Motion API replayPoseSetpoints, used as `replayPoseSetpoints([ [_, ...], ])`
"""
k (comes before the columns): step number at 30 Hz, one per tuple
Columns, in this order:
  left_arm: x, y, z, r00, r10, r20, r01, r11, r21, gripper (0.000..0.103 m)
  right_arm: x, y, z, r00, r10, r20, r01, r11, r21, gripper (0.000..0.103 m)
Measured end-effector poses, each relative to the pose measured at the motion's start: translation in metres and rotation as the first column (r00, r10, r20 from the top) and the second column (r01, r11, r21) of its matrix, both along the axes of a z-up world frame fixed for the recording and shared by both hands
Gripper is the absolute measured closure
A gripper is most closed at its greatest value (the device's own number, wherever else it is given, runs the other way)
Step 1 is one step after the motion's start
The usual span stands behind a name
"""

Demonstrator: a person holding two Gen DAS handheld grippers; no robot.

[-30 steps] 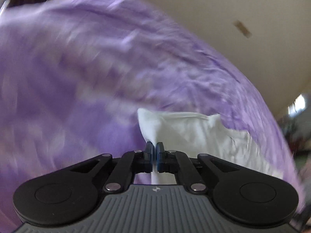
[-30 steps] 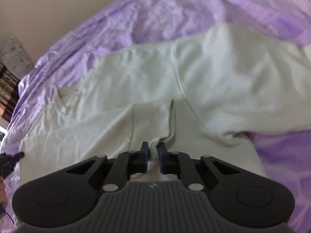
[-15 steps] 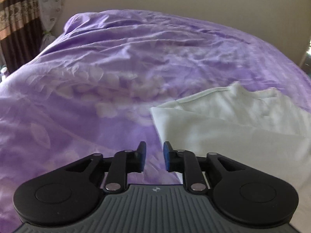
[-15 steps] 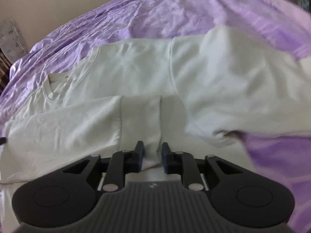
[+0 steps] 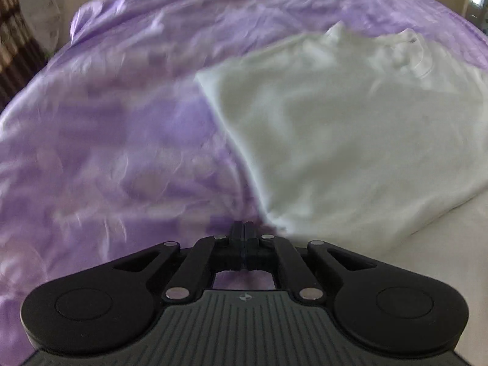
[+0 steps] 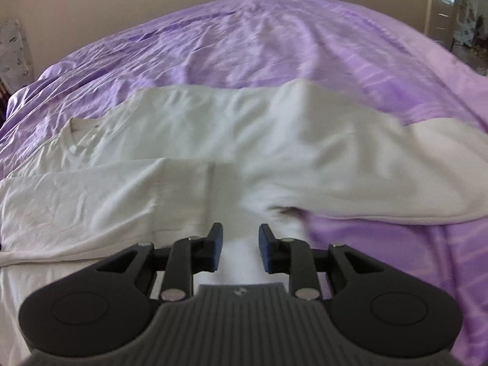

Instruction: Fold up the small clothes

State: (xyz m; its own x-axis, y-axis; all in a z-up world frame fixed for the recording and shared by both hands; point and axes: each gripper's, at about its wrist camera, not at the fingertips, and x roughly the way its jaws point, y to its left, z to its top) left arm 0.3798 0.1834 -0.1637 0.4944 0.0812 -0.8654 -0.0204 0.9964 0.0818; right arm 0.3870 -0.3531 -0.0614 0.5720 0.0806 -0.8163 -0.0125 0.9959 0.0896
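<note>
White cotton long-sleeved shirt (image 6: 231, 128) lies spread on the bed's wrinkled purple satin sheet (image 6: 274, 39), one sleeve folded across the body. Right gripper (image 6: 238, 247) hovers over the near part of the shirt, jaws apart and just been opening, nothing pinched between them. Left gripper (image 5: 245, 228) has just closed, jaws together and empty, tips at the shirt's (image 5: 350, 128) near corner over the sheet (image 5: 106, 137). Left view blurred.
</note>
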Motion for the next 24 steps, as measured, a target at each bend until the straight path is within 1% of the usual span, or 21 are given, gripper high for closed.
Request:
replayPoseSetpoints([
  [1,-0.002,0.002,-0.001,1.000,-0.005,0.008,0.005,1.000,-0.005,0.103,-0.004,-0.011,0.005,1.000,-0.016,0.003,0.016,1.000,0.000,0.072],
  [3,-0.005,0.003,0.007,1.000,0.000,0.024,0.001,1.000,-0.022,0.103,-0.009,-0.034,0.014,0.998,-0.055,0.004,0.055,0.998,0.013,0.070],
  [5,-0.012,0.004,0.018,0.999,0.003,0.053,-0.001,0.999,-0.036,0.103,-0.015,-0.065,0.024,0.994,-0.113,0.004,0.112,0.993,0.043,0.063],
  [6,-0.016,0.006,0.025,0.998,0.000,0.068,0.002,0.999,-0.037,0.103,-0.018,-0.084,0.029,0.988,-0.152,0.008,0.152,0.987,0.062,0.060],
  [8,-0.019,0.006,0.036,0.997,0.003,0.077,-0.001,0.999,-0.033,0.101,-0.024,-0.123,0.037,0.971,-0.239,0.020,0.235,0.966,0.110,0.060],
  [9,-0.019,0.004,0.039,0.997,0.008,0.075,-0.006,1.000,-0.028,0.100,-0.027,-0.147,0.040,0.953,-0.301,0.022,0.295,0.945,0.141,0.060],
  [11,-0.015,0.002,0.048,0.997,0.022,0.074,-0.021,1.000,-0.017,0.098,-0.034,-0.192,0.042,0.908,-0.417,0.027,0.402,0.890,0.214,0.060],
  [13,-0.012,0.000,0.055,0.996,0.022,0.084,-0.021,1.000,-0.011,0.097,-0.043,-0.237,0.039,0.850,-0.527,0.017,0.498,0.813,0.302,0.060],
  [14,-0.010,-0.002,0.058,0.996,0.024,0.090,-0.023,1.000,-0.007,0.097,-0.048,-0.256,0.035,0.817,-0.576,0.005,0.539,0.768,0.345,0.060],
  [15,-0.007,-0.004,0.060,0.995,0.033,0.096,-0.032,0.999,-0.006,0.096,-0.051,-0.276,0.030,0.788,-0.615,-0.011,0.570,0.723,0.390,0.061],
  [16,-0.007,-0.005,0.061,0.994,0.048,0.102,-0.047,0.999,-0.011,0.095,-0.052,-0.291,0.025,0.763,-0.646,-0.016,0.592,0.690,0.416,0.061],
  [18,-0.007,-0.006,0.063,0.989,0.087,0.119,-0.083,0.996,-0.041,0.094,-0.051,-0.310,0.017,0.712,-0.702,-0.018,0.636,0.633,0.441,0.061],
  [20,-0.009,-0.006,0.064,0.986,0.105,0.129,-0.098,0.993,-0.065,0.093,-0.048,-0.325,0.004,0.683,-0.730,-0.038,0.659,0.593,0.463,0.061],
  [23,-0.013,-0.009,0.062,0.984,0.125,0.129,-0.118,0.991,-0.057,0.092,-0.042,-0.348,-0.012,0.613,-0.788,-0.056,0.708,0.516,0.481,0.061],
  [24,-0.015,-0.009,0.061,0.982,0.134,0.135,-0.128,0.990,-0.050,0.092,-0.041,-0.355,-0.016,0.583,-0.810,-0.059,0.722,0.484,0.494,0.062],
])
